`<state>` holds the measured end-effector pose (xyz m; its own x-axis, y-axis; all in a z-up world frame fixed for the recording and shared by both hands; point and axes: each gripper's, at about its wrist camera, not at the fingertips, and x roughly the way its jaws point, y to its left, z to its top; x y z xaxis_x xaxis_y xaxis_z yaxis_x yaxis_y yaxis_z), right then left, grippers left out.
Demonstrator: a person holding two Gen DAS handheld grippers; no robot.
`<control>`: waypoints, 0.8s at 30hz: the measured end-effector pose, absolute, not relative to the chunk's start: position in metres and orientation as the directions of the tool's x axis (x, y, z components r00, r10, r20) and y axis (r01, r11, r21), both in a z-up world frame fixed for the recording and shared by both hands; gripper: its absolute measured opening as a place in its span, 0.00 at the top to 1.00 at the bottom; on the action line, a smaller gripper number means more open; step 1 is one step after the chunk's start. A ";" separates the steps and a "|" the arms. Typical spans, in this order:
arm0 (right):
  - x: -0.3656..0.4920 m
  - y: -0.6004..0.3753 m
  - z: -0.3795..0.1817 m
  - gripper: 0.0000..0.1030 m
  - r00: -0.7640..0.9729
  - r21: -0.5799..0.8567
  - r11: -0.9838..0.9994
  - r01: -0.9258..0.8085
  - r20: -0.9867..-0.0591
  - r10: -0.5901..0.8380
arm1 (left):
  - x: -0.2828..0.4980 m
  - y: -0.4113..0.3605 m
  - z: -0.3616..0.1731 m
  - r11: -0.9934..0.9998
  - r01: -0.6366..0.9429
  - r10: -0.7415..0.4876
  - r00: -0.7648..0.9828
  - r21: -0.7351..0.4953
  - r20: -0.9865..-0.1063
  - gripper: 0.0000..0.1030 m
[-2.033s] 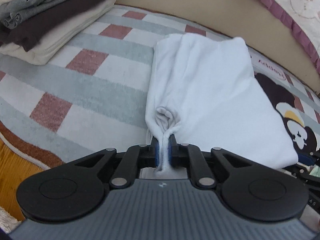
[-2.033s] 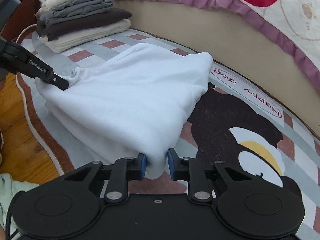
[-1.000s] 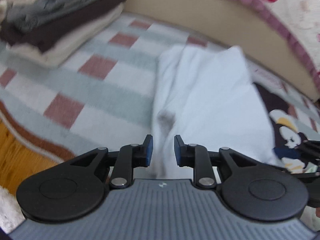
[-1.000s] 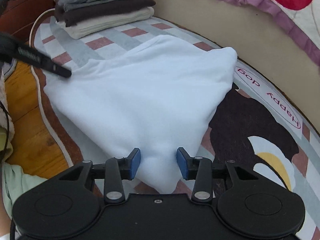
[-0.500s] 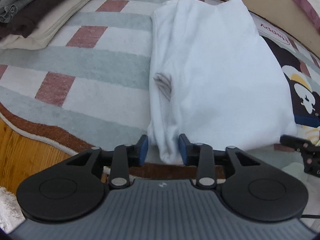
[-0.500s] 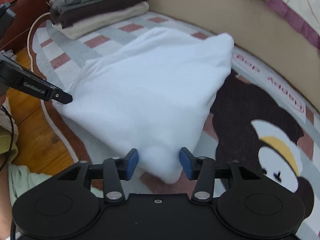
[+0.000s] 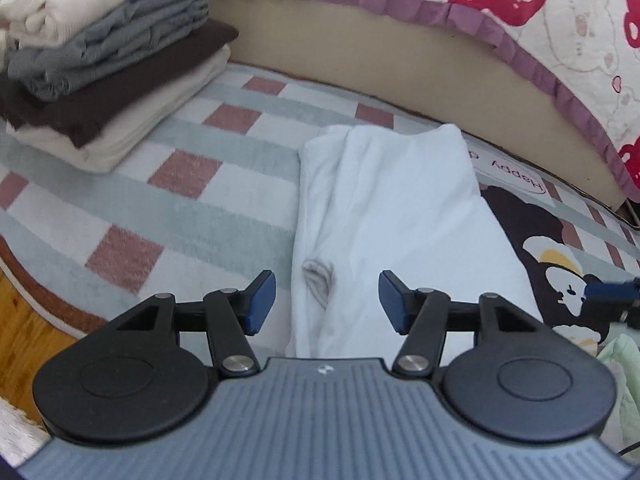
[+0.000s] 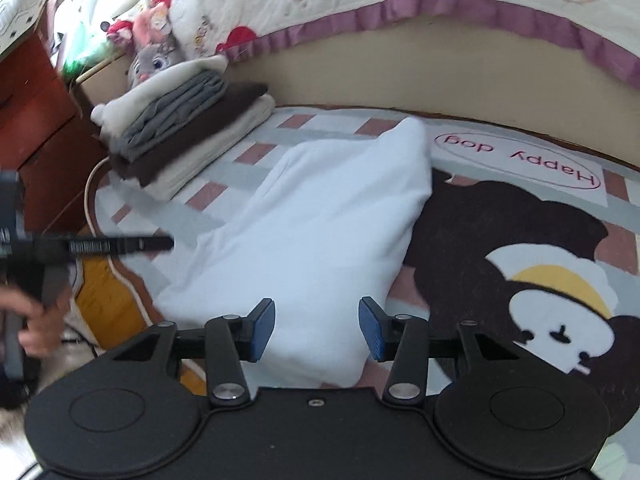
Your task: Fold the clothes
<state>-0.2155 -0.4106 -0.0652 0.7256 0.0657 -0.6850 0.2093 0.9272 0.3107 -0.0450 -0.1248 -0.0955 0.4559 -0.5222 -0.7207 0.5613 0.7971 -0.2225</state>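
We are over a checked rug (image 7: 168,168) with a cartoon dog on it, spread on a wooden floor against the side of a bed (image 7: 400,64) that carries a bear-print quilt.

The left gripper (image 7: 327,300) has blue fingers (image 7: 262,300) that are opening, and nothing is pinched in them; two seconds ago they were clamped on a bunched corner of the white garment (image 7: 392,208), which now lies loose on the rug below and beyond them. The right gripper (image 8: 316,328) shows the same from the other side: its fingers (image 8: 370,330) stand well apart, narrowing a little at this moment, with the near corner of the garment lying between them but not pressed, whereas two seconds ago they gripped that corner. Both corners have been let go, so we judge this fold laid and the piece ready for a last tuck or a move to the pile.

The garment sits as a folded white slab in the middle of the rug, its far end near the bed side. The stack of folded clothes (image 7: 108,72) stands well apart from it, at the rug's far left corner.

Both grippers tilt down toward the rug. From the right view, the left one reaches in from the left edge, a hand (image 8: 34,320) on its grip; that part is blurred, so we may be misreading how close it is to the cloth.
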 end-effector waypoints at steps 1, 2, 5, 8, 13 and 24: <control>-0.211 -0.414 -0.060 0.50 0.726 0.341 0.913 0.223 -0.683 0.078 | -0.043 -0.125 -0.096 0.798 0.556 -0.523 0.446 -0.234 -0.727 0.45; -0.207 -0.417 -0.053 0.50 0.731 0.389 0.892 0.232 -0.674 0.104 | -0.041 -0.124 -0.097 0.795 0.549 -0.534 0.429 -0.259 -0.729 0.39; -0.191 -0.423 -0.025 0.47 0.751 0.509 0.831 0.225 -0.634 0.186 | -0.034 -0.119 -0.096 0.791 0.525 -0.560 0.418 -0.313 -0.715 0.22; -0.163 -0.416 0.011 0.43 0.726 0.459 0.868 0.190 -0.660 0.191 | -0.031 -0.119 -0.090 0.801 0.530 -0.548 0.460 -0.279 -0.699 0.21; -0.112 -0.408 0.077 0.43 0.625 0.110 0.994 -0.012 -0.775 0.094 | -0.024 -0.115 -0.085 0.805 0.519 -0.554 0.485 -0.288 -0.677 0.21; -0.082 -0.444 0.094 0.33 0.758 0.029 0.997 0.070 -0.651 -0.034 | -0.008 -0.152 -0.088 0.819 0.539 -0.490 0.481 -0.196 -0.727 0.18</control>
